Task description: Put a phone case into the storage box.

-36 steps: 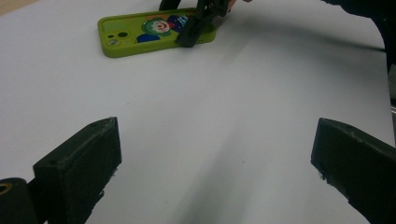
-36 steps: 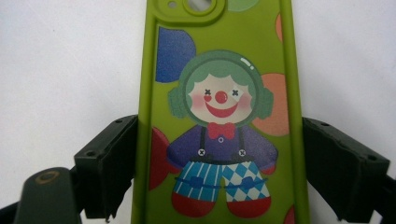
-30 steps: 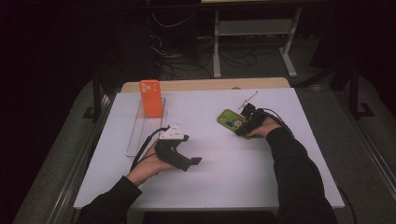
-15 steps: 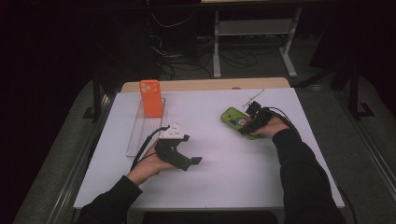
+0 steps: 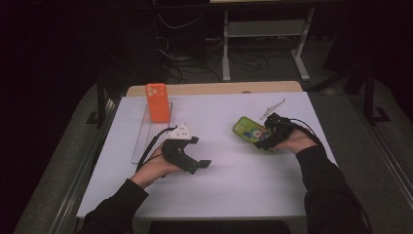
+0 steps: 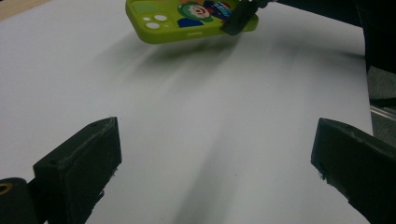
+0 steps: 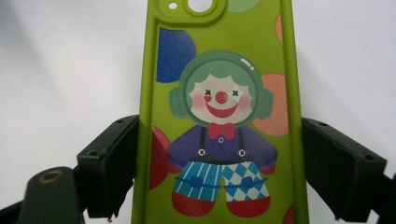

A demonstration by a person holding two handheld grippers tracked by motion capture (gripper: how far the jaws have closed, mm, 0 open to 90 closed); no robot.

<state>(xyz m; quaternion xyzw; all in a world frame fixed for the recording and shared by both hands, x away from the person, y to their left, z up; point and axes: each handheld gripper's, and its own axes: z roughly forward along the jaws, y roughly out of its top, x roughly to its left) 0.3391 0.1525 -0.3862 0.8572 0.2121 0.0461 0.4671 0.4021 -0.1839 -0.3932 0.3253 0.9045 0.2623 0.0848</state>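
A person works at a white counter (image 5: 214,195) with a gripper in each hand. The right gripper (image 5: 265,141) has its jaws clamped across the width of a green clown phone case (image 7: 219,116), held just above the counter's right side. Its long axis runs away from the gripper, camera cutout leading, toward the counter's middle. Keeping it level and the squeeze even should stop it slipping. The left gripper (image 6: 215,177) rests wide open, holding nothing. An orange phone case (image 5: 157,102) stands upright in a clear rack (image 5: 141,141).
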